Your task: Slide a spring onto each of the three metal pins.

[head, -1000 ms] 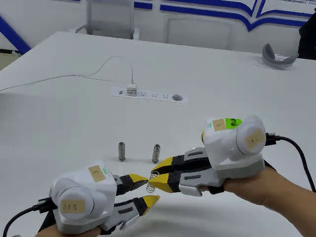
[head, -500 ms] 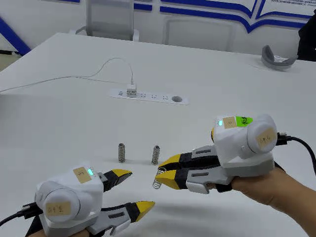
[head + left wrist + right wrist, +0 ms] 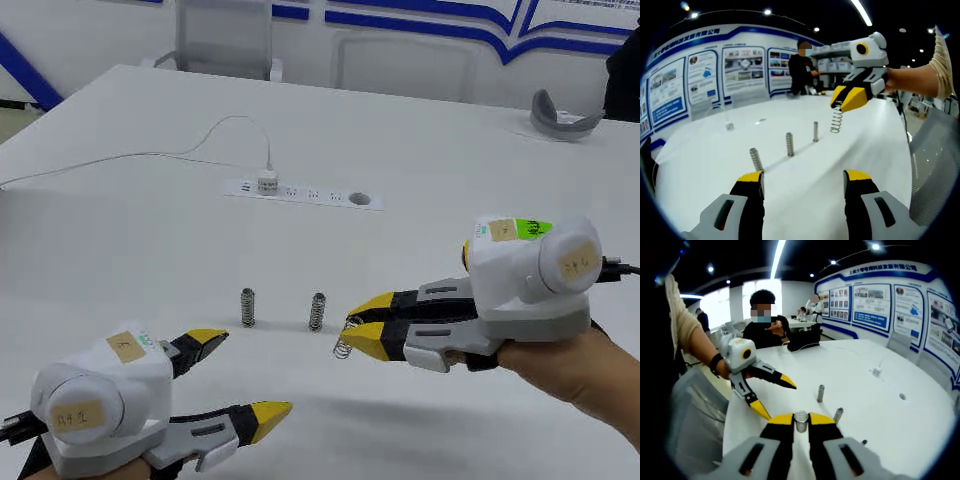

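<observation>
Two springs stand on upright pins on the white table (image 3: 150, 250): the left spring (image 3: 247, 307) (image 3: 756, 159) and the middle spring (image 3: 317, 311) (image 3: 789, 144) (image 3: 838, 415). A bare metal pin (image 3: 815, 131) stands beyond them in the left gripper view. My right gripper (image 3: 350, 328) (image 3: 800, 424) is shut on a loose spring (image 3: 342, 348) (image 3: 836, 120) (image 3: 800, 417), which hangs from its tips just right of the middle spring. My left gripper (image 3: 238, 375) (image 3: 803, 176) is open and holds nothing, low at the front left, apart from the springs.
A white power strip (image 3: 300, 192) with a plug and cable (image 3: 266, 182) lies mid-table. A grey curved object (image 3: 565, 115) rests at the far right. A chair (image 3: 222, 35) stands behind the table. People are seated in the background of the right gripper view.
My left gripper has drawn back down and to the left, away from the loose spring. My right gripper has carried that spring to the right and slightly up.
</observation>
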`<action>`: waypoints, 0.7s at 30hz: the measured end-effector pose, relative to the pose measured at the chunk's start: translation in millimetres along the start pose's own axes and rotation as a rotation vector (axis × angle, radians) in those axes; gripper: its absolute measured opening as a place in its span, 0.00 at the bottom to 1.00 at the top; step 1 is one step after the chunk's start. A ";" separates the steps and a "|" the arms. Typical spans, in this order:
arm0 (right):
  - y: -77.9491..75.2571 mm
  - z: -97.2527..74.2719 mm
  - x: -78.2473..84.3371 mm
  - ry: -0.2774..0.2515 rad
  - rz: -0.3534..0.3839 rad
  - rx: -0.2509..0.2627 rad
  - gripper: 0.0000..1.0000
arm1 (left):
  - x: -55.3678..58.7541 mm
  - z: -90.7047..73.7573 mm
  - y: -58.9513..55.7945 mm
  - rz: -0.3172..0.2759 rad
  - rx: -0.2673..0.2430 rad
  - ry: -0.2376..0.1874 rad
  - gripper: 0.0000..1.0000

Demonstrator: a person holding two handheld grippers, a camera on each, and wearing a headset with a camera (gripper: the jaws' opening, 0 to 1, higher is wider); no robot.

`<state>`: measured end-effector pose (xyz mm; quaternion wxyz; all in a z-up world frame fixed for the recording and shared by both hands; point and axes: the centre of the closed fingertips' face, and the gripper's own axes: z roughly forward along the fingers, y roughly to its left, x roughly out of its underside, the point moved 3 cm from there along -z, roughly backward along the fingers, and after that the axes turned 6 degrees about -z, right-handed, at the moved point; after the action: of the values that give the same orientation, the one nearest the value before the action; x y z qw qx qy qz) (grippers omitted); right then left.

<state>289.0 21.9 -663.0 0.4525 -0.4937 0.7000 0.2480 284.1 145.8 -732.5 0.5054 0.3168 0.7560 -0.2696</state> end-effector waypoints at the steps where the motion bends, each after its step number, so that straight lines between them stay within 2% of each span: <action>1: -1.0 -1.0 0.0 -0.001 0.001 0.004 0.12 | 0.8 -0.5 0.8 -0.001 -0.003 0.001 0.66; 10: -13.0 -11.7 0.4 -0.006 0.016 0.043 0.12 | 5.5 -4.5 6.4 -0.010 -0.020 0.005 0.66; 21: -37.4 -30.8 -1.9 -0.021 0.024 0.124 0.12 | 7.1 -6.9 8.6 -0.016 -0.030 0.007 0.66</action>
<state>311.6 -16.2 -643.2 0.4863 -0.4537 0.7152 0.2146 284.4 157.9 -737.6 0.5052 0.3043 0.7642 -0.2610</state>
